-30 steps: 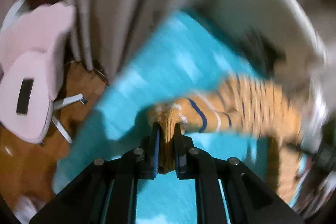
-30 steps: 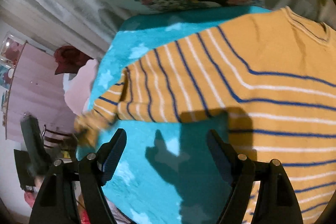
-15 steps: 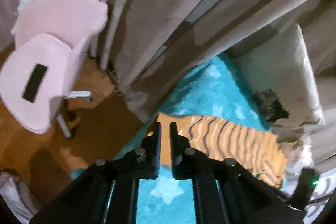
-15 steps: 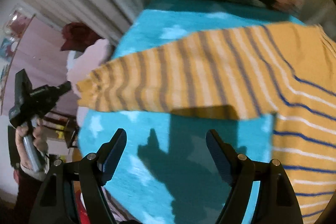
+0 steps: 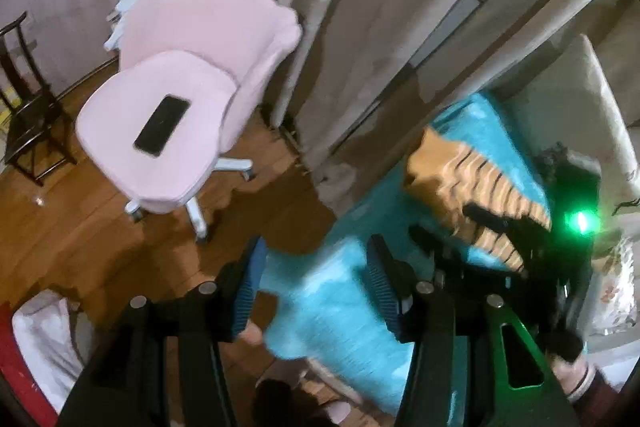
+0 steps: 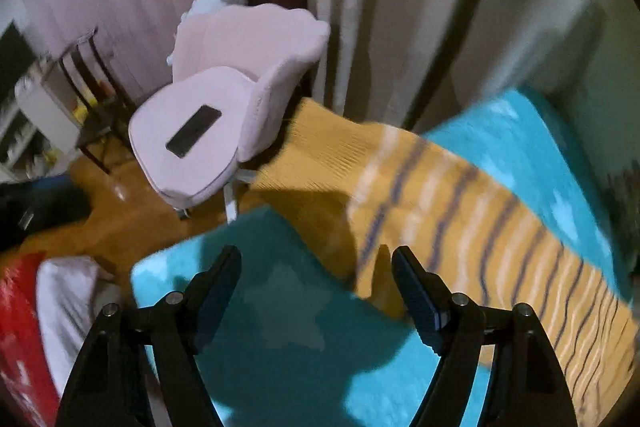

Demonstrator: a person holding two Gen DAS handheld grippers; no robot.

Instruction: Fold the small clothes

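A striped orange sweater (image 6: 460, 211) lies spread on the turquoise blanket (image 6: 280, 327). The left gripper (image 5: 314, 287) is opening on nothing; the right gripper (image 6: 316, 291), apparently also empty, is narrowing, jaws apart.

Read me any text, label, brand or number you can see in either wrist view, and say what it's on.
None: no readable text in either view.
Phone on the pink chair: dark screen, blank.
Striped yellow sweater: stripes only, no label showing.
Red item at the lower left: pale marks, too blurred to read.
Patterned pillow: print only, blurred.
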